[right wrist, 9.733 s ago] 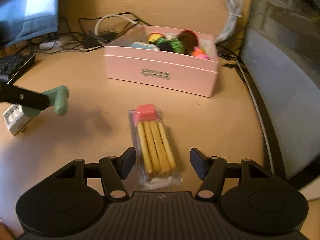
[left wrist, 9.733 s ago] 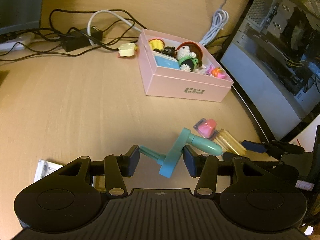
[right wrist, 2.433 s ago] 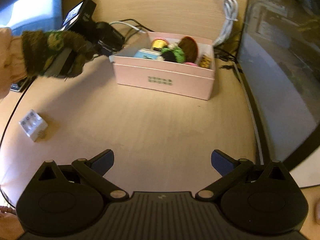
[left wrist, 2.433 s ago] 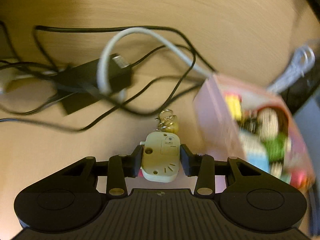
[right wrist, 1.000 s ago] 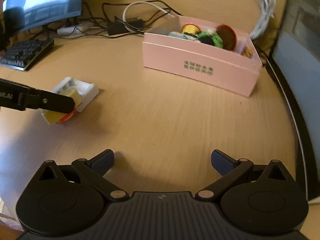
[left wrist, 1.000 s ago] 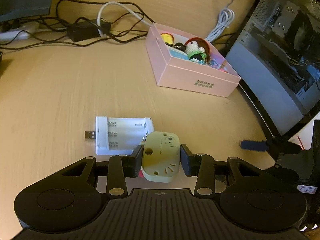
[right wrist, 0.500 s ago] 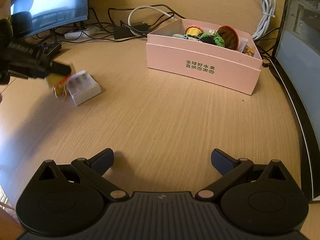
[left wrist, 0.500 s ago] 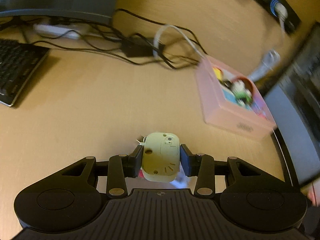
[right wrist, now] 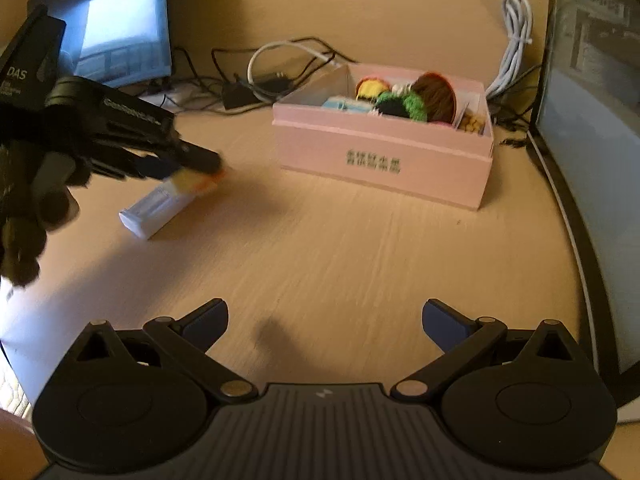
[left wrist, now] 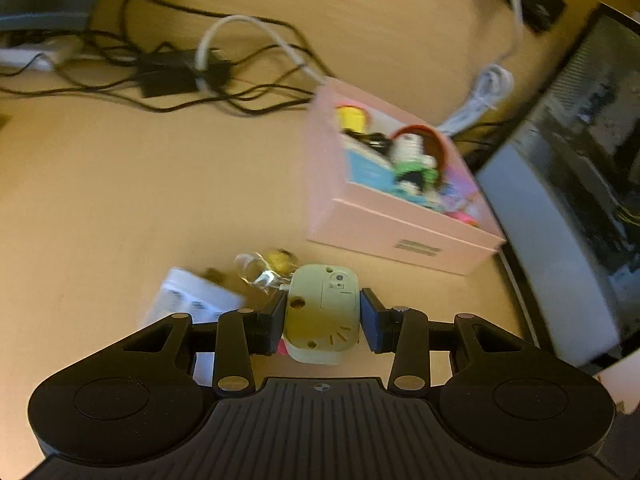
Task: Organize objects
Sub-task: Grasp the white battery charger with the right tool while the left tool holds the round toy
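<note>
My left gripper (left wrist: pixel 322 320) is shut on a pale yellow-green keychain toy (left wrist: pixel 322 314), with its ring and small yellow charm (left wrist: pixel 266 266) swinging in front. It also shows in the right wrist view (right wrist: pixel 192 168), above the desk, left of the box. A pink box (left wrist: pixel 396 236) with several toys inside stands ahead to the right; it also shows in the right wrist view (right wrist: pixel 384 160). A white battery case (left wrist: pixel 192 300) lies on the desk under my left gripper and shows in the right wrist view (right wrist: pixel 156 204). My right gripper (right wrist: pixel 325 322) is open and empty over bare desk.
Black and white cables (left wrist: pixel 208 76) and a power adapter lie behind the box. A monitor (right wrist: pixel 120 40) stands at the back left. A glass-sided computer case (left wrist: pixel 580 200) stands at the right. A coiled white cable (right wrist: pixel 514 40) hangs behind the box.
My left gripper, still holding the keychain toy, has swung right toward the pink box; the charm now swings out in front. The right gripper stays open, shifted slightly.
</note>
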Demonstrator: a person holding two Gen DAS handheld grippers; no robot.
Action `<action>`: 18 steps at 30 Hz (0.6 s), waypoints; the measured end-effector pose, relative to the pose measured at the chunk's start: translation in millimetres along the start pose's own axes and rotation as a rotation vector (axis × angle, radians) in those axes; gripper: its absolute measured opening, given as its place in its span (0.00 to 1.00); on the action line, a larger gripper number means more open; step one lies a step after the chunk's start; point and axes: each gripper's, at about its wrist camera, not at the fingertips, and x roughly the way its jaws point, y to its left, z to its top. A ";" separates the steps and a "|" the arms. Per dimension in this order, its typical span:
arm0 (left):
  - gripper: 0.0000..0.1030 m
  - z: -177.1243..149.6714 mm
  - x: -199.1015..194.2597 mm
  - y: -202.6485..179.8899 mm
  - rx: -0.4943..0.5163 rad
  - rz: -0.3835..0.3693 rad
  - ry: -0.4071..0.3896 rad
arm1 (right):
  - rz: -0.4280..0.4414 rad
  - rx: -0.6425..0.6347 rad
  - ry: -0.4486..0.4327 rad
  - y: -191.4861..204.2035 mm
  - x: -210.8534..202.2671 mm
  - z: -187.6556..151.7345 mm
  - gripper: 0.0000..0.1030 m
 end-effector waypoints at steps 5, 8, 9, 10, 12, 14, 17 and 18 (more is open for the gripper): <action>0.42 -5.7 -24.8 2.5 -0.016 0.030 -0.048 | 0.028 -0.071 -0.044 9.9 -1.8 12.9 1.00; 0.42 -11.8 -49.4 21.8 -0.053 0.099 -0.085 | 0.062 -0.106 -0.062 18.7 2.0 21.1 1.00; 0.42 -14.4 -58.4 30.5 -0.078 0.122 -0.095 | 0.067 -0.117 -0.069 22.6 3.6 23.5 1.00; 0.42 -17.5 -67.8 39.1 -0.105 0.147 -0.107 | 0.068 -0.130 -0.074 27.4 5.9 26.1 1.00; 0.42 -22.8 -85.9 53.7 -0.143 0.195 -0.129 | 0.073 -0.146 -0.081 36.0 10.4 30.3 1.00; 0.42 -29.8 -104.3 67.4 -0.179 0.237 -0.147 | 0.083 -0.156 -0.083 43.2 16.2 34.7 1.00; 0.42 -39.9 -123.4 80.9 -0.213 0.283 -0.158 | 0.119 -0.173 -0.077 52.8 25.8 41.6 0.92; 0.42 -43.7 -128.4 84.4 -0.221 0.292 -0.161 | 0.133 -0.188 -0.073 57.1 28.8 44.2 0.88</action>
